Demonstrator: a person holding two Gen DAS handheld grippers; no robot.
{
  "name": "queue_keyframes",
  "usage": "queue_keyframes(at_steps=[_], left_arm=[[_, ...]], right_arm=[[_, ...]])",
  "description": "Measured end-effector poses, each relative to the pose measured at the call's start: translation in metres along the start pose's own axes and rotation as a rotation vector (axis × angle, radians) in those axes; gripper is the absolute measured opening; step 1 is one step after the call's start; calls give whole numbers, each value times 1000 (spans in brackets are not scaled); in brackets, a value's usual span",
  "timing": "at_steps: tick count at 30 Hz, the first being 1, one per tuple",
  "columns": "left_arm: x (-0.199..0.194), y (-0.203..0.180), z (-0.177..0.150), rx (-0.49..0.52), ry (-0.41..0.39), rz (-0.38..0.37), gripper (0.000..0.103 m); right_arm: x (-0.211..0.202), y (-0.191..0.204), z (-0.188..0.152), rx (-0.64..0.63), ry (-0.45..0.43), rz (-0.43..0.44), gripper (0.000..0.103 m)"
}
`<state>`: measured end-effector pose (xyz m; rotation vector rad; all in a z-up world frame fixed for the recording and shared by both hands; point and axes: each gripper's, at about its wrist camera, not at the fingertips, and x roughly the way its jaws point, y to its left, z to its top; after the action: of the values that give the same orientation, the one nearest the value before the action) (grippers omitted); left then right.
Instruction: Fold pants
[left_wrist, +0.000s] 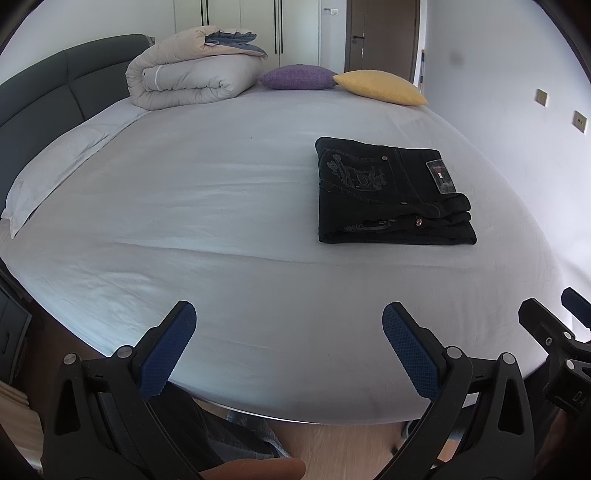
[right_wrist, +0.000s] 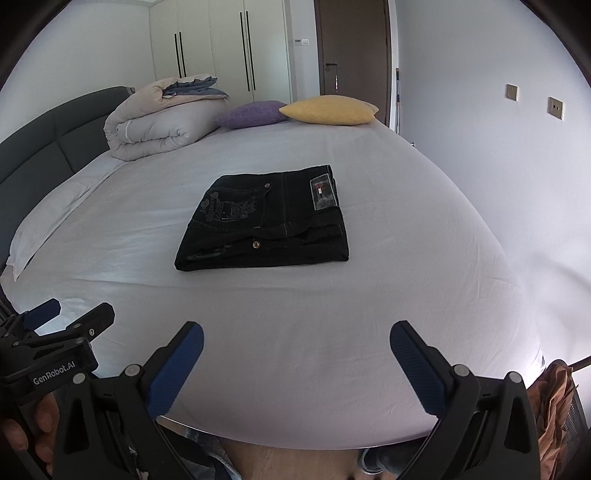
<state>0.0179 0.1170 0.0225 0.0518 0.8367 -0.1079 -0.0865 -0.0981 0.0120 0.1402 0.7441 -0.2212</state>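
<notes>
Both grippers hang over the near edge of the bed (right_wrist: 424, 295), the left gripper (left_wrist: 288, 347) and right gripper (right_wrist: 295, 365) each with fingers spread wide and holding nothing. Well beyond them, the black pants (right_wrist: 266, 221) lie in a compact folded stack on the sheet, waistband label up. The folding looks finished; any next move would be a mere tidy-up. Farther back sit a rolled duvet (right_wrist: 162, 118) and two cushions. The stack's lower layers stay hidden.

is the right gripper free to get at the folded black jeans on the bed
Probably yes: the right gripper is open and empty, and only bare white bedsheet lies between it and the folded black jeans.
</notes>
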Motion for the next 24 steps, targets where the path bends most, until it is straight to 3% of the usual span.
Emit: queue_keyframes(at_steps=[24], left_arm=[[2, 2, -1, 0, 8, -8, 103]], right_arm=[[0, 3, -1, -3, 3, 5, 103]])
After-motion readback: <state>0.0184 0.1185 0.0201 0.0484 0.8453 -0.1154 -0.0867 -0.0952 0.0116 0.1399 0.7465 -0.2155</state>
